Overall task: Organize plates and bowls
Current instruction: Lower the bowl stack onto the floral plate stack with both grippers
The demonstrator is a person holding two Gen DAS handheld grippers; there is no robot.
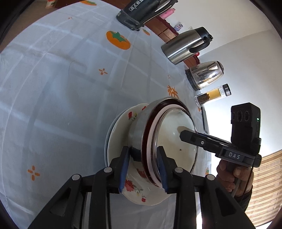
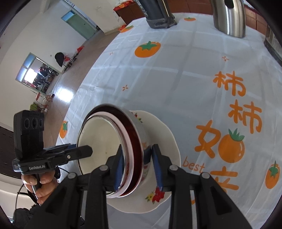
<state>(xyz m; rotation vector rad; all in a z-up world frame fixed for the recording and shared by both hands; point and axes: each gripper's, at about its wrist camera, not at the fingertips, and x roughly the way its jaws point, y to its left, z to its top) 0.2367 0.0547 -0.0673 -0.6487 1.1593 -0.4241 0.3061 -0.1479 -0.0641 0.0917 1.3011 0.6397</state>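
1. You are gripping the stack of bowls (image 1: 169, 133) by opposite rims with the left gripper (image 1: 143, 169) and right gripper (image 2: 137, 167).
2. The stack is sitting upright, mouths up, on the flowered plate (image 2: 169, 141).
3. Lower bowls are mostly hiding inside one another.

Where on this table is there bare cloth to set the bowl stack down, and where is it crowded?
Free: the wide tablecloth left of the floral plate, and the stretch between the plate and the black case. Crowded: the far edge, lined with the steel jug, the kettle and the glass bottle.
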